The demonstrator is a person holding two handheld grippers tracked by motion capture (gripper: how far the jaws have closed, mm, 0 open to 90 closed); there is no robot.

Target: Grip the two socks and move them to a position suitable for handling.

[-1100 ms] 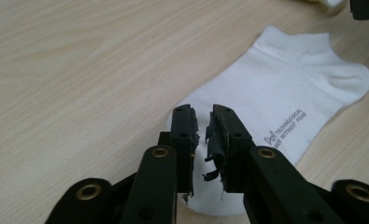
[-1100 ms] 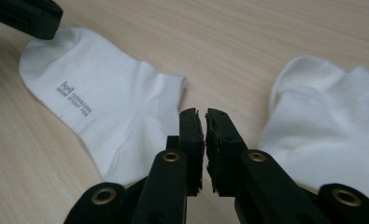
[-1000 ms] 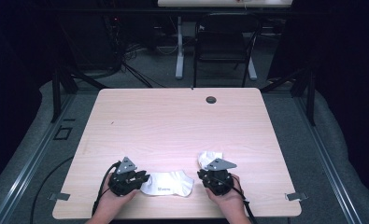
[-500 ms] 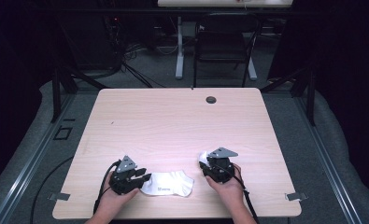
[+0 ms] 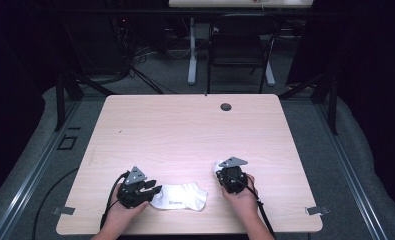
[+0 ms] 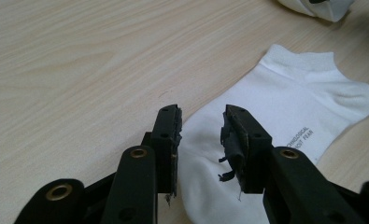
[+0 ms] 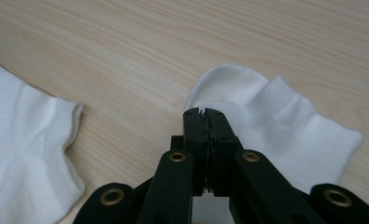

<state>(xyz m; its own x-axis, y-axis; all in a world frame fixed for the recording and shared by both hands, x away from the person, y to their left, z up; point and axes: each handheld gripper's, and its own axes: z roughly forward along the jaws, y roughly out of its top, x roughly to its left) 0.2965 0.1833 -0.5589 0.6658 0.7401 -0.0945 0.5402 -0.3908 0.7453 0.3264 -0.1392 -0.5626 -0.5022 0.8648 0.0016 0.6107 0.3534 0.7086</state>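
Left gripper rests low with jaws apart; right gripper has jaws pressed together.

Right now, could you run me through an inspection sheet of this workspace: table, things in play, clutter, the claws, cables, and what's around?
Surface: light wood table, bare apart from a round dark grommet near its far edge.
Job's things: flat white sock with printed lettering, lying between the hands; second white sock, bunched under the right claw.
Clutter: nothing seen.
Claws: left claw open, jaws on either side of the flat sock's end; right claw shut on the second sock.
Cables: one black cable trails from each claw off the near edge.
Surroundings: dark room, grey floor, a black chair and desk legs beyond the table.
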